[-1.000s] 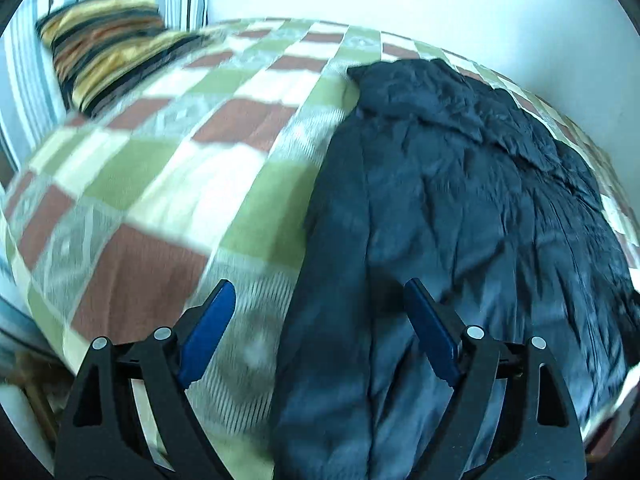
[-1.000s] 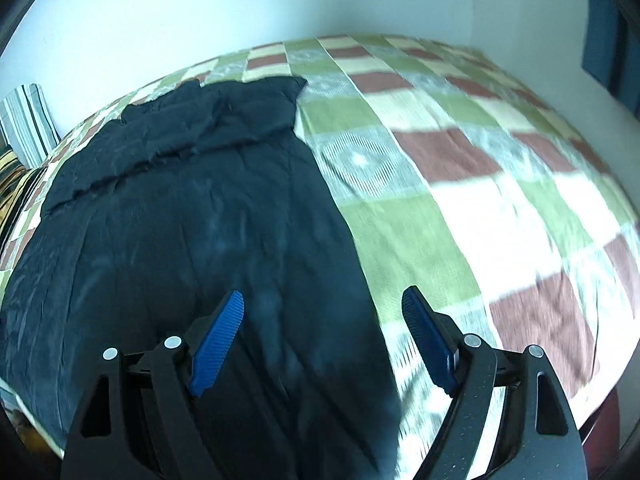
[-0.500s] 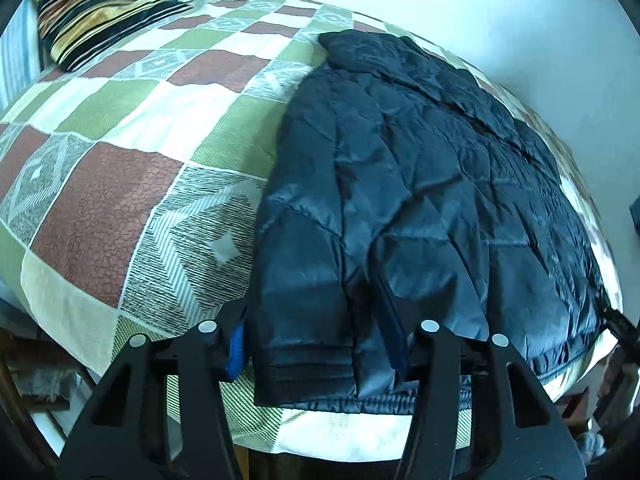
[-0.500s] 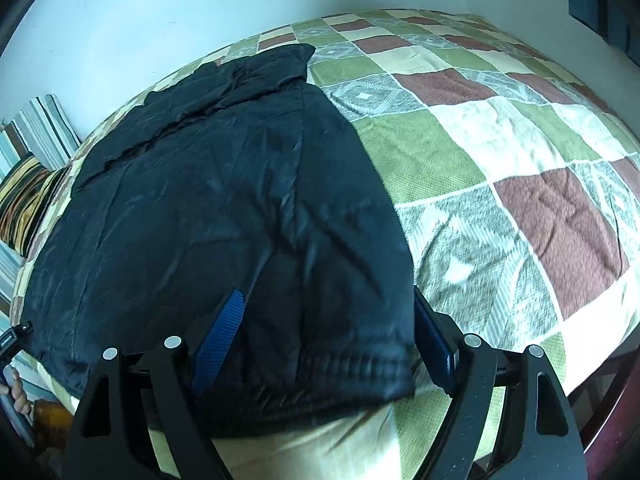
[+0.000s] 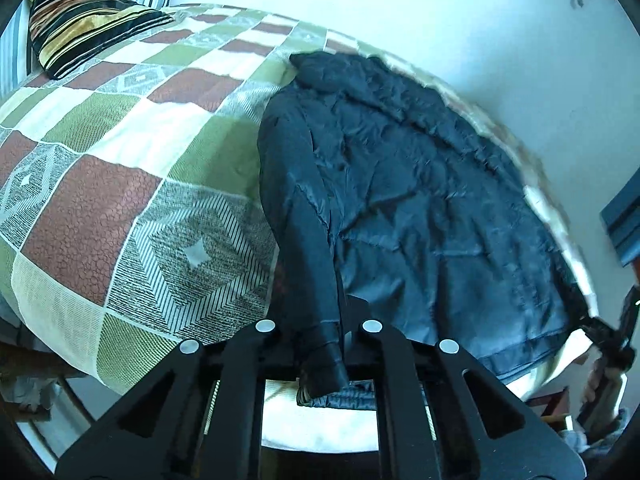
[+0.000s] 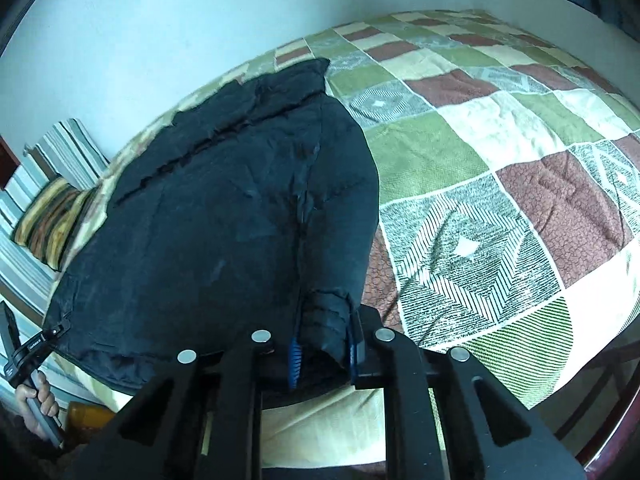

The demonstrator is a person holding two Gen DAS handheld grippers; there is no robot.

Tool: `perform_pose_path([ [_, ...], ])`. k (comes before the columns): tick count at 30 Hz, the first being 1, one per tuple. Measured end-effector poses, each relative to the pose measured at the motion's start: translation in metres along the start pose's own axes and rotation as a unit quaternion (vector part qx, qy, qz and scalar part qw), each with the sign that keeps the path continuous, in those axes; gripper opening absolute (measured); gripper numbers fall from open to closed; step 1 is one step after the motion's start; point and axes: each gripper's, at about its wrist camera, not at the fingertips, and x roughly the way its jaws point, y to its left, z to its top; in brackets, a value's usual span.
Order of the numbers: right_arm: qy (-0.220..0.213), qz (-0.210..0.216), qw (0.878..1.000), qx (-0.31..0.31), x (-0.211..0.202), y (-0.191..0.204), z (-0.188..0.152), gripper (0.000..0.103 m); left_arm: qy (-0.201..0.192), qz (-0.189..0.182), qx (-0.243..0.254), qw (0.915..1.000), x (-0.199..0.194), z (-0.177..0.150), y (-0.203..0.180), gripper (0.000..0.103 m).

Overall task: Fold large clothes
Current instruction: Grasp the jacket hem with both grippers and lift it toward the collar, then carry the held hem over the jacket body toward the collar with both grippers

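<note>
Left wrist: left gripper, jaws just closed, pinched a sleeve cuff of the dark puffer jacket lying on the checked bedspread; striped pillow seen only here | Right wrist: right gripper, jaws just closed, clamped the other cuff | Advice: lift both evenly, fold inward.

- Jacket: one, dark.
- Quilt: one, checked.
- Striped cushion: one, far left.
- Grippers: two, left gripper, right gripper.
- Sleeve cuffs clamped: two, one per gripper.
</note>
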Motion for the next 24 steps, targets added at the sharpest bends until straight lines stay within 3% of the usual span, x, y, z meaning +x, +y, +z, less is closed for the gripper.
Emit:
perform_pose_path([
  [4,-0.023,0.026,0.999,0.006,-0.017,0.004,0.012,0.014,-0.021,-0.024,-0.023,0.9992,-0.018,0.015,0.002,0.010],
  [9,-0.049,0.063,0.997,-0.001,-0.027,0.015,0.046,0.013,-0.068,-0.025,0.003,0.9974,-0.034,0.054,-0.017,0.010],
  [13,-0.069,0.099,0.993,0.001,-0.020,0.026,0.091,0.013,-0.106,-0.025,0.026,0.9937,-0.035,0.100,-0.037,0.010],
  [18,-0.075,0.111,0.991,0.019,0.008,0.032,0.144,0.013,-0.122,-0.010,0.027,0.9921,-0.001,0.155,-0.043,0.010],
  [24,-0.049,0.102,0.992,0.060,0.076,0.027,0.201,0.013,-0.087,0.017,-0.001,0.9961,0.074,0.211,-0.030,0.010],
])
